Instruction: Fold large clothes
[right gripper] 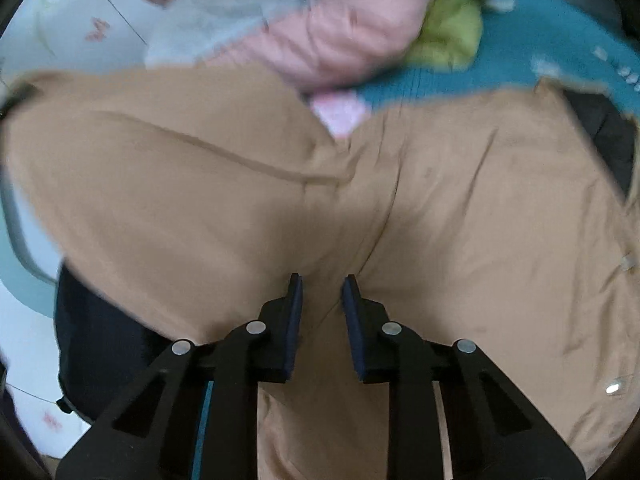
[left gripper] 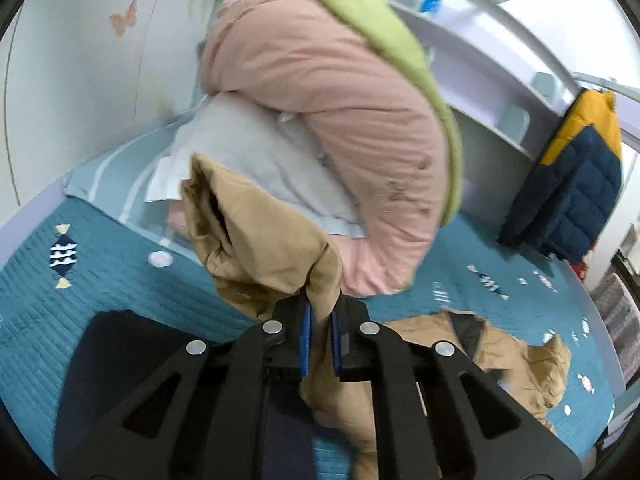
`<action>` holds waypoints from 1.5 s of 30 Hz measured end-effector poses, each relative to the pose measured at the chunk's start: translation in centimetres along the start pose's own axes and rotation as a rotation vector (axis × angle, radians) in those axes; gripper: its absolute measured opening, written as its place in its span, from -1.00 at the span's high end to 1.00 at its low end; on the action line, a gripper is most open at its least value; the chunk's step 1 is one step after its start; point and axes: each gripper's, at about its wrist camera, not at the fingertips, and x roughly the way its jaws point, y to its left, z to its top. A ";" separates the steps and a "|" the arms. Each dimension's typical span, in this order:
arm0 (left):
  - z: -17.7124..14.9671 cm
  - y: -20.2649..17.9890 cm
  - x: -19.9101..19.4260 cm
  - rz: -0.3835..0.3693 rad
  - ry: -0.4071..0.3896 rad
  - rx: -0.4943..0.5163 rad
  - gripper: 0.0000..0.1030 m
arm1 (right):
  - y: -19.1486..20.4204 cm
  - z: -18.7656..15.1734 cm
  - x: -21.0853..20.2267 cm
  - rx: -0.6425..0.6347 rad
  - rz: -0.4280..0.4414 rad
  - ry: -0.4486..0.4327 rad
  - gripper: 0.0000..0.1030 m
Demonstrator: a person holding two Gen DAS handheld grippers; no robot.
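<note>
So my left gripper has a fold of the tan jacket pinched between its blue pads. The jaws are nearly closed, with just the fabric's thickness between them. That part of the jacket is lifted up off the bed, and you can see a sleeve opening gaping dark near the top of the bunch. The rest of it trails down under my fingers and spreads onto the teal quilted bedspread on the right, where a dark lining shows.

My right gripper is a different story: the jaws are apart with a clear gap, sitting over a crease of the tan jacket. Cloth shows in the gap, but whether the pads are actually gripping it I can't tell. This view is pretty blurry.

Behind the jacket there's a big pink duvet with a green edge rolled up on a pale pillow. A navy and yellow puffer jacket hangs at the far right.
</note>
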 end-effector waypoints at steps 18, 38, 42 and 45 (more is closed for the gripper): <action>-10.5 -29.2 10.2 -0.255 0.142 0.262 0.85 | -20.3 -8.2 -23.1 0.097 -0.305 -0.335 0.56; -23.1 -34.2 20.4 -0.318 0.500 0.192 -0.45 | -42.5 -15.7 -35.3 0.730 -0.372 -0.557 0.15; -23.4 -35.8 20.0 -0.350 0.526 0.200 -0.45 | -45.8 -16.1 -36.3 0.852 -0.387 -0.594 0.11; -23.4 -36.1 19.5 -0.363 0.531 0.191 -0.45 | -48.4 -15.2 -36.0 0.922 -0.301 -0.612 -0.02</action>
